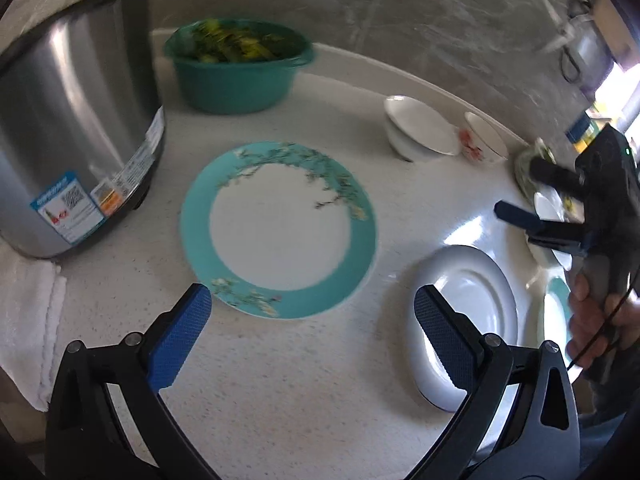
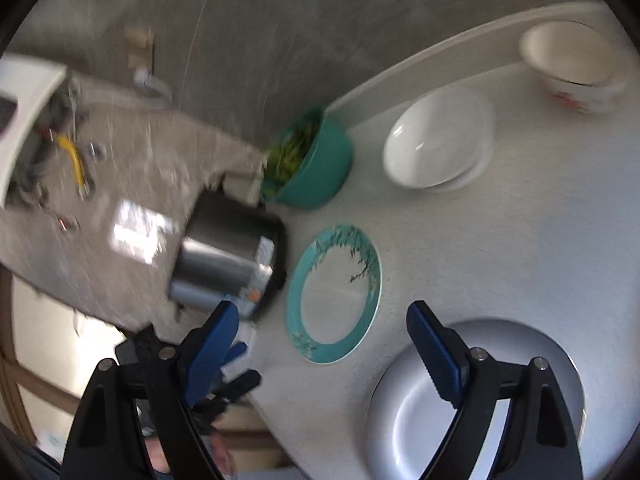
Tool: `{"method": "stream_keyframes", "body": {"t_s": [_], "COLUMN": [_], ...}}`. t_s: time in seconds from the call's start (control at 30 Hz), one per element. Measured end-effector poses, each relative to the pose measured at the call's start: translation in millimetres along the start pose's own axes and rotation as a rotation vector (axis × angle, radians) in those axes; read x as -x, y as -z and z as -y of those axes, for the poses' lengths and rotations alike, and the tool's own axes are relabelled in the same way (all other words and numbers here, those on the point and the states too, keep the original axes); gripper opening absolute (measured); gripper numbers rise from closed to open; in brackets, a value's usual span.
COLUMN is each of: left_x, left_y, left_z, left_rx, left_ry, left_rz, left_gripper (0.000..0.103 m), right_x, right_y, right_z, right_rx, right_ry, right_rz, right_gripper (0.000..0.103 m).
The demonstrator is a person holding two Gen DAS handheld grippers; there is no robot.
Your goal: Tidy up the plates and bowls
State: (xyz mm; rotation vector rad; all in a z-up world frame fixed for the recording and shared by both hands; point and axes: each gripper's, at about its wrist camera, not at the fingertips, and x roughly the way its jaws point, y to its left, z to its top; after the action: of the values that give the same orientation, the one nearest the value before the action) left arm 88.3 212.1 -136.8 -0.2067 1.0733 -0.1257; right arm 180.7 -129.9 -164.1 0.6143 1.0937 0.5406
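A teal-rimmed plate (image 1: 280, 228) lies flat on the white counter; it also shows in the right wrist view (image 2: 336, 292). A plain white plate (image 1: 468, 316) lies to its right, also in the right wrist view (image 2: 472, 396). Stacked white bowls (image 1: 420, 128) and a red-flowered bowl (image 1: 484, 138) stand at the back. My left gripper (image 1: 312, 332) is open and empty, just short of the teal plate. My right gripper (image 2: 320, 344) is open and empty above the counter's front, its right finger over the white plate; it shows in the left wrist view (image 1: 520, 192) over more dishes.
A steel cooker (image 1: 76, 132) stands at the left. A teal basin of greens (image 1: 236, 68) sits at the back by the wall. A white towel (image 1: 28, 320) lies at the left edge. A green-patterned dish (image 1: 528, 168) and another teal plate (image 1: 558, 312) are at the far right.
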Motion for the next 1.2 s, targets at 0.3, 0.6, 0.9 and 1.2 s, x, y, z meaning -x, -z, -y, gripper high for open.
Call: {"method": "stream_keyframes", "body": {"t_s": [0.3,0.6,0.9,1.2], "left_x": [-46.0,-68.8,-87.8,-88.9], "left_y": [-14.2,-28.1,-41.6,-44.1], "left_z": [-67.8,-84.8,-99.4,-103.7], "left_rx": [0.139,0.169,0.212,0.218], "left_ry": [0.043,0.102,0.077,0.079], "left_rz": [-0.079,-0.115,-0.125,-0.11], "left_gripper": [0.103,0.102,0.096,0.058], "right_x": [-70.9,-104.4,-119.0,-130.7], "right_y": [-14.3,-21.2,-24.7,-23.0], "right_z": [34.7,52.2,63.0,64.5], "right_rx": [-0.072,-0.098,-0.121,-0.103], "right_ry": [0.054,-0.028,-0.063,-0.075], "right_rz": [-0.143,-0.213,-0.239,-0.279], "right_gripper": [0.087,0.065,0.056,0.038]}}
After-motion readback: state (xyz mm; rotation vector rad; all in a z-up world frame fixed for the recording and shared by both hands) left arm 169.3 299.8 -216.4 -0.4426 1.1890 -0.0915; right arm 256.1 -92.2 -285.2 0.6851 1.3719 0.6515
